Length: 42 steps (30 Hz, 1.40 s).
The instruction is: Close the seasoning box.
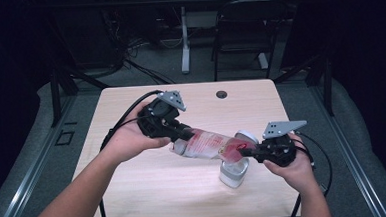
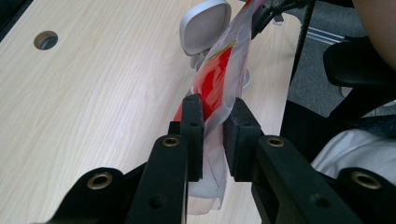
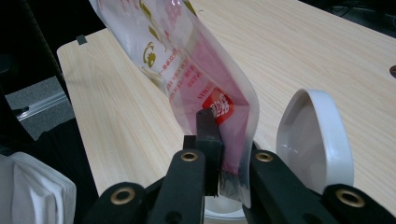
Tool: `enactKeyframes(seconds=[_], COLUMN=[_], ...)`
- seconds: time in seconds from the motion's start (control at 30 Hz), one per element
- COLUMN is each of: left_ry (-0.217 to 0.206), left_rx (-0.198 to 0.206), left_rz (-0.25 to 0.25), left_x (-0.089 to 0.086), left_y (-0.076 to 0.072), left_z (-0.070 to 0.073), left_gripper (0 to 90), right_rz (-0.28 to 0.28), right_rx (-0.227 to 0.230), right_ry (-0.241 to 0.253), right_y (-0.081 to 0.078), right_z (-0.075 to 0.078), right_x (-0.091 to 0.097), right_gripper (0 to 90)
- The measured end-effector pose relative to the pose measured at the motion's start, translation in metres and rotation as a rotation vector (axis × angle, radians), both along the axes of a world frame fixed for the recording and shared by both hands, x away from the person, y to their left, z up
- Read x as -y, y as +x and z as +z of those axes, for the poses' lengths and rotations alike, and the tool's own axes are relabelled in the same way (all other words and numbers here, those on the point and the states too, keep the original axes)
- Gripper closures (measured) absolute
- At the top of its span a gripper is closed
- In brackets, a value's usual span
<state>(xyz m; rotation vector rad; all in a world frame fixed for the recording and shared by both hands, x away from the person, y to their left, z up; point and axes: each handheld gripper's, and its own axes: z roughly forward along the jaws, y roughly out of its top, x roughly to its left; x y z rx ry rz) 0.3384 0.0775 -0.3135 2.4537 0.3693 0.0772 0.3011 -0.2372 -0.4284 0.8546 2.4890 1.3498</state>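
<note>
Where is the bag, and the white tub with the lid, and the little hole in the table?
bag (image 1: 203,144), high view, on its clear middle.
tub (image 1: 233,172), high view, on its side wall.
lid (image 3: 310,137), right gripper view, on its inner face.
hole (image 1: 222,94), high view, on its centre.

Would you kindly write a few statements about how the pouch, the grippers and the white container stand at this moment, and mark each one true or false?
1. The left gripper is clamped on one end of the red and clear plastic pouch. True.
2. The right gripper hangs open, away from the pouch. False: its jaws are shut on the pouch's other end.
3. The pouch lies flat on the table. False: it is held up between the two grippers.
4. A white container with its hinged lid open stands on the table below the pouch's right end. True.
5. The container lies on its side. False: it stands upright.
</note>
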Motion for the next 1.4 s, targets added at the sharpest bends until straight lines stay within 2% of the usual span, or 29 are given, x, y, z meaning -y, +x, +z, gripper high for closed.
enactKeyframes(seconds=[0.77,0.97,1.4], left_ry=[0.013,0.005,-0.004], left_rx=[-0.004,-0.008,-0.012], left_rz=[-0.004,-0.001,0.004], left_x=[0.0037,0.0037,0.0031], left_y=[0.0021,0.0021,0.004], left_z=[-0.0025,-0.0021,-0.0013], left_gripper=[79.4,79.4,79.4], right_rz=[-0.002,0.001,0.015], right_rx=[-0.021,-0.026,-0.045], right_ry=[-0.021,-0.024,-0.003], right_y=[0.0027,0.0024,0.0014], right_z=[-0.0051,-0.0049,-0.0041], right_x=[-0.0014,-0.0016,0.0003], right_gripper=[88.3,88.3,88.9])
